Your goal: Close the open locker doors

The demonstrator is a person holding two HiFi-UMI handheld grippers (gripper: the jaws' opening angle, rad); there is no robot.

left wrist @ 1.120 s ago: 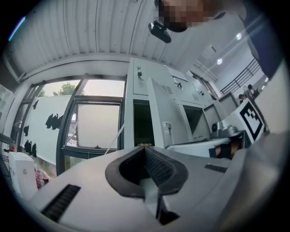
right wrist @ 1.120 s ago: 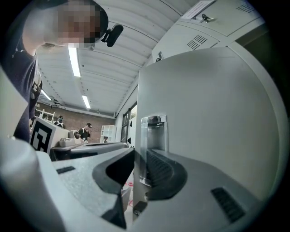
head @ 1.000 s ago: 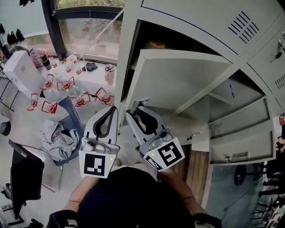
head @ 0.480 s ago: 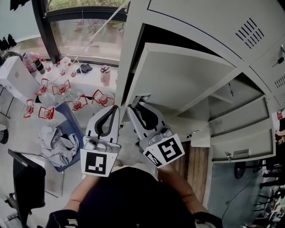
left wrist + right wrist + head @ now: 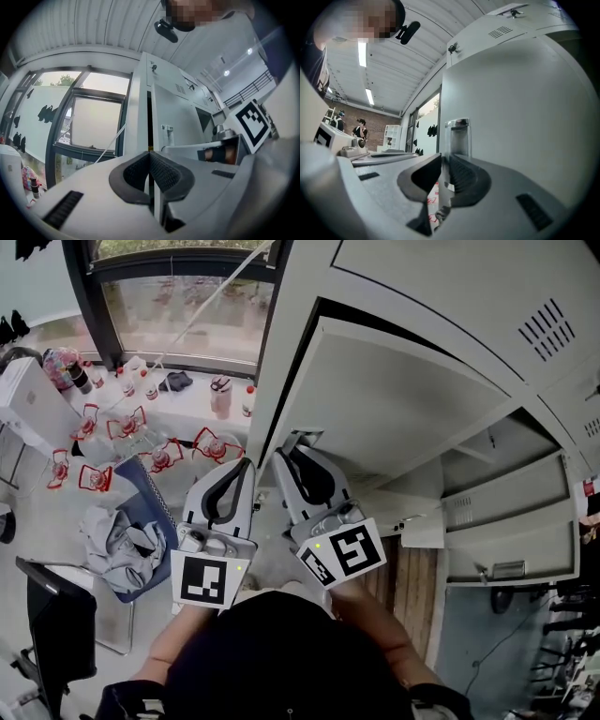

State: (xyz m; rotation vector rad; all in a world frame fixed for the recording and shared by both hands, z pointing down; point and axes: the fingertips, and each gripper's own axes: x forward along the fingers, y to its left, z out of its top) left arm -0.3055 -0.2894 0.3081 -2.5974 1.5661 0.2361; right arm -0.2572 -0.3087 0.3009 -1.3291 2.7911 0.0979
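Note:
A grey locker bank (image 5: 487, 296) fills the right of the head view. Its tall door (image 5: 403, 413) stands ajar, swung close to the frame. My right gripper (image 5: 296, 444) is at that door's free edge, by the metal latch plate (image 5: 457, 136). In the right gripper view the jaws (image 5: 444, 161) are closing, with the door's thin edge filling the gap between the pads. My left gripper (image 5: 244, 468) hangs beside it to the left, off the door, shut with nothing between its pads (image 5: 161, 171). The door (image 5: 171, 117) shows just beyond the left gripper.
Lower right, another locker door (image 5: 511, 540) hangs open over its compartment. A window (image 5: 187, 315) with a sill of bottles (image 5: 220, 395) is at the back left. On the floor to the left are red-framed items (image 5: 122, 427) and a blue basket of clothes (image 5: 122, 531).
The tall door has swung further toward the locker frame, and the right gripper has gone with it at its edge. The left gripper has barely moved.

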